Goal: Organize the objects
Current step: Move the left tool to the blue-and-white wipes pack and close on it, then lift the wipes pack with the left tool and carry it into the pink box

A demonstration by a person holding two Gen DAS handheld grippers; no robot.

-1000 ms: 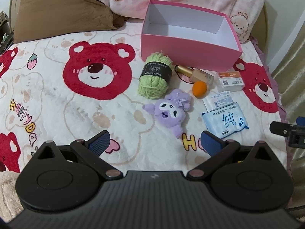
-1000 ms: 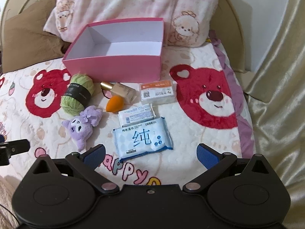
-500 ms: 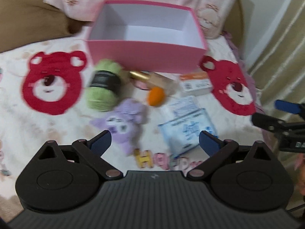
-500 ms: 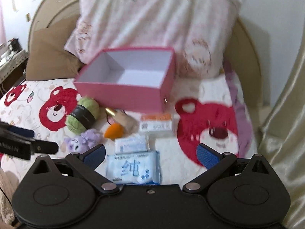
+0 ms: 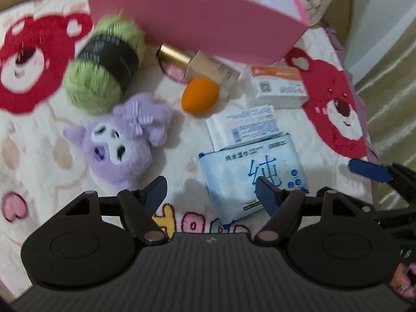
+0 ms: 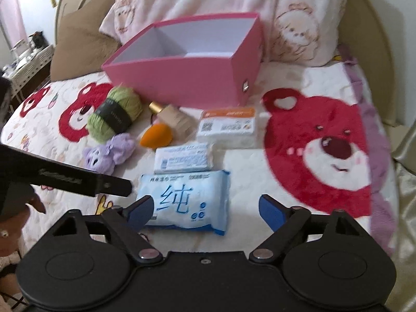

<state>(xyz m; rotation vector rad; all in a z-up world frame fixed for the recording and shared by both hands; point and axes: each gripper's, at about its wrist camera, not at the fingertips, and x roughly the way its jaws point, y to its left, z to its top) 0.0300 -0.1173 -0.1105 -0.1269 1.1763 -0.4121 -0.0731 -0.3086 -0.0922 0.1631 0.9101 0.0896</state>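
Left tongs (image 5: pixel 209 191): your jaws have just been closing and now stand half-wide, with nothing between them; only bare blanket (image 5: pixel 39 156) shows in the gap.
Right tongs (image 6: pixel 205 209): your jaws have just been closing too, though they stand wider than the left; the pads press on nothing.
Wipes pack (image 6: pixel 186 201): it lies flat on the bed right ahead of your right tongs, its near edge between the two pads. From your left tongs it sits ahead and to the right, at the right pad.
Long axis: seen from your right tongs the pack runs across the jaws, side to side, so they would span its length. I judge a bite on the shorter side would need a turn of your wrist.
Nearer hand: your right, I judge; the pack is centred on it, and off to one side of the left.
Plush (image 5: pixel 122 140): ahead and left of your left tongs, near the left pad, the closest thing to that hand.
Further out: small packet (image 6: pixel 183 157), then white pack (image 6: pixel 226 127), sponge (image 6: pixel 156 135), bottle (image 6: pixel 174 118) and yarn (image 6: pixel 114 113).
Box (image 6: pixel 187 78): beyond all of these, open-topped, nothing visible inside.
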